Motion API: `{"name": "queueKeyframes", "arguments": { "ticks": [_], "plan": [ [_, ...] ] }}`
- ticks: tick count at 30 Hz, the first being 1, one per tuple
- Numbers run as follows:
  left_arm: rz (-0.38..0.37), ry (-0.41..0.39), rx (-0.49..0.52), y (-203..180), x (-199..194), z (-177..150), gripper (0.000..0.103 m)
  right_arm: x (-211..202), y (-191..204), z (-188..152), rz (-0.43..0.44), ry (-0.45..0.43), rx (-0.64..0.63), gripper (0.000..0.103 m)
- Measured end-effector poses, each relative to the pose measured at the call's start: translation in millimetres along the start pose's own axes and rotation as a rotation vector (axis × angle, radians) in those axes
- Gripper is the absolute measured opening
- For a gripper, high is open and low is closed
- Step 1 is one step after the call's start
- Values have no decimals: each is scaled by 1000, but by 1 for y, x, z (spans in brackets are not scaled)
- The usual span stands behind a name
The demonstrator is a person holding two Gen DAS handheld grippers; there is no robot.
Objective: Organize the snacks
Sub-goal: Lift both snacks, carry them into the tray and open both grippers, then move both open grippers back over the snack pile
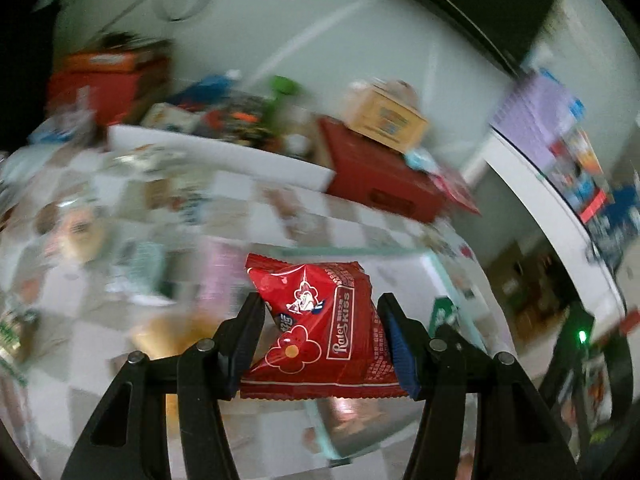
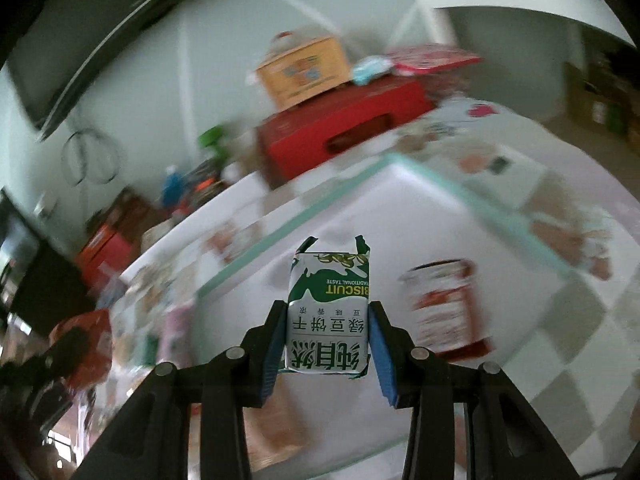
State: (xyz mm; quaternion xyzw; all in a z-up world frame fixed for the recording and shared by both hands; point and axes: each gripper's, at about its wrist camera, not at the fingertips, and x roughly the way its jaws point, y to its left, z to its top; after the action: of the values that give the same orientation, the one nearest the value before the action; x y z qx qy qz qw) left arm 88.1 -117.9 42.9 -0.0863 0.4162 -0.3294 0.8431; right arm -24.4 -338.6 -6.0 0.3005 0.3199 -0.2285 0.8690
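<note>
My left gripper point(image 1: 318, 304) is shut on a red snack packet point(image 1: 320, 332) with white print, held above the checkered table. In the right wrist view my right gripper point(image 2: 329, 310) is shut on a small white and green biscuit pack point(image 2: 329, 312), held over a clear tray with a teal rim point(image 2: 280, 236). A red and white snack cup point(image 2: 446, 308) lies in that tray, right of the pack. The left gripper with its red packet point(image 2: 86, 344) shows at the left edge of the right wrist view. Both views are blurred by motion.
At the back of the table stand a red box point(image 1: 380, 176) with a tan carton point(image 1: 390, 118) on top, a white box point(image 1: 216, 156) of mixed snacks and an orange-red box point(image 1: 108, 76). A white shelf of packages point(image 1: 560, 152) rises on the right.
</note>
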Motion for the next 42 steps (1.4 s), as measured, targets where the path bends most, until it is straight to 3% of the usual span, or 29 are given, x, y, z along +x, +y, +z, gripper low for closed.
{"name": "queueKeyframes", "arguments": {
  "ticks": [4, 11, 15, 19, 26, 28, 30, 32, 39, 42],
  "plan": [
    [-27, 41, 93, -32, 28, -6, 60, 8, -28, 9, -37, 7, 68, 43],
    [-22, 89, 172, -56, 63, -13, 60, 14, -37, 13, -40, 8, 77, 43],
    [19, 101, 188, -56, 70, -17, 60, 14, -32, 13, -27, 3, 56, 43],
    [38, 102, 179, -54, 67, -18, 71, 6, -24, 14, -21, -20, 21, 43],
    [62, 103, 149, -46, 59, -18, 75, 9, -23, 13, -27, 2, 11, 44],
    [72, 101, 131, -41, 57, -18, 88, 10, -21, 12, -39, 9, 3, 59],
    [89, 97, 101, -33, 56, -17, 91, 12, -19, 11, -55, 13, -10, 71],
    [115, 102, 80, -26, 56, -17, 93, 13, -17, 11, -64, 17, -24, 74],
    [166, 120, 25, -5, 54, -19, 95, 14, -12, 10, -75, 12, -63, 103],
    [170, 113, 4, 1, 50, -19, 96, 11, -10, 9, -78, -13, -80, 103]
  ]
}}
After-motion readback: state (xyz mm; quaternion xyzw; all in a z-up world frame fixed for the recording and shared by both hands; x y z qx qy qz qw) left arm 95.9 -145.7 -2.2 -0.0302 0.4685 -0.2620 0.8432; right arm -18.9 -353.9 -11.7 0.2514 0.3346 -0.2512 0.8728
